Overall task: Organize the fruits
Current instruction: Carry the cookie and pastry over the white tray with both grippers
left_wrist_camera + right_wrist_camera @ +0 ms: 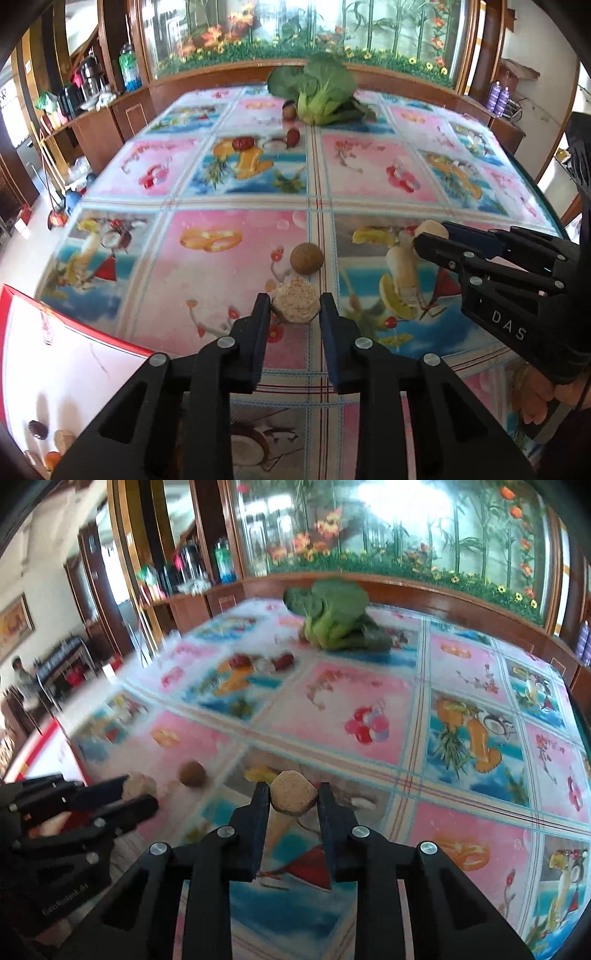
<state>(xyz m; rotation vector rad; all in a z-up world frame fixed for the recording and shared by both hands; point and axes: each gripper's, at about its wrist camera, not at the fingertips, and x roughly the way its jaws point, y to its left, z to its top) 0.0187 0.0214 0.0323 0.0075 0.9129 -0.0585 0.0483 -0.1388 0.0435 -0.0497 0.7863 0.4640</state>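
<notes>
My left gripper (294, 304) is shut on a tan rough-skinned fruit (295, 301) and holds it just above the tablecloth. My right gripper (293, 792) is shut on a second tan fruit (293, 792); it also shows at the right of the left wrist view (430, 236), with that fruit at its tip (432, 229). A brown round fruit (306, 258) lies on the cloth between them, also in the right wrist view (192, 773). Three red dates (243, 143) (293, 136) (289, 110) lie farther back. A red-rimmed white box (55, 354) at the lower left holds several small fruits (38, 430).
A large leafy green vegetable (319, 90) lies at the table's far end, also in the right wrist view (338, 614). The fruit-print tablecloth (369, 177) covers the table. Wooden shelving with bottles (129, 70) stands far left. A glass panel with flowers runs behind.
</notes>
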